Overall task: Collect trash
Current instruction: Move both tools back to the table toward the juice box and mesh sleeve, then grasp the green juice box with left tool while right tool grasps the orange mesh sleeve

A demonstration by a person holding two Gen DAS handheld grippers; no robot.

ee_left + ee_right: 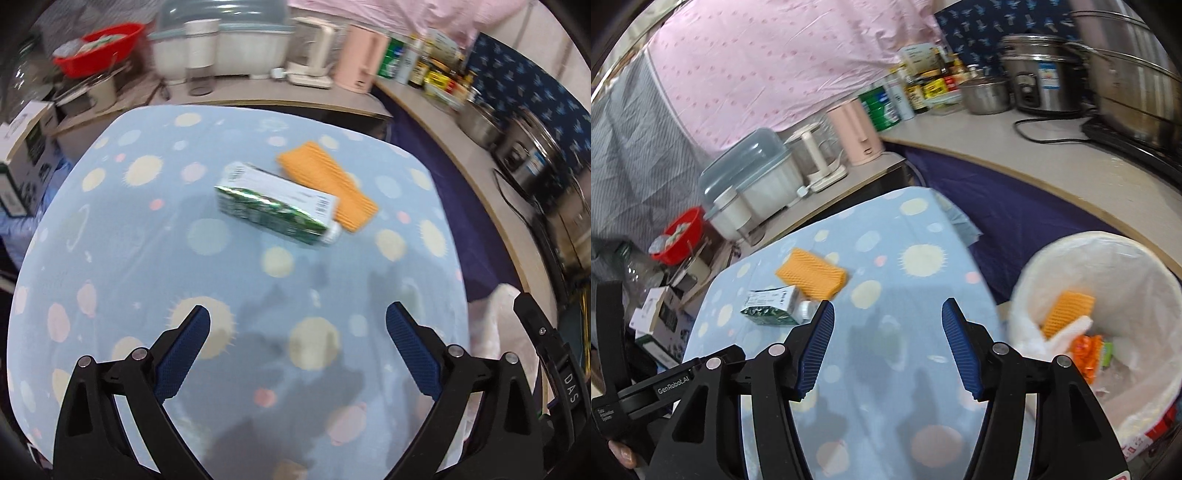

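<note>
A green and white carton with a white cap (277, 203) lies on its side on the blue spotted tablecloth (147, 258). An orange ribbed foam sleeve (327, 181) lies just behind it, touching. Both also show in the right wrist view, the carton (774, 306) and the sleeve (812, 274). My left gripper (298, 317) is open and empty, hovering near the carton's side of the table. My right gripper (887, 308) is open and empty above the table. A white-lined trash bin (1145, 280) stands right of the table, holding another orange sleeve (1067, 310) and wrappers.
A counter behind holds a kettle (314, 51), pink jug (360, 59), dish cover (240, 40), bottles and steel pots (1045, 70). A red basin (99, 48) and cardboard boxes (22, 155) stand left. A dark blue cloth (1015, 218) hangs beyond the table.
</note>
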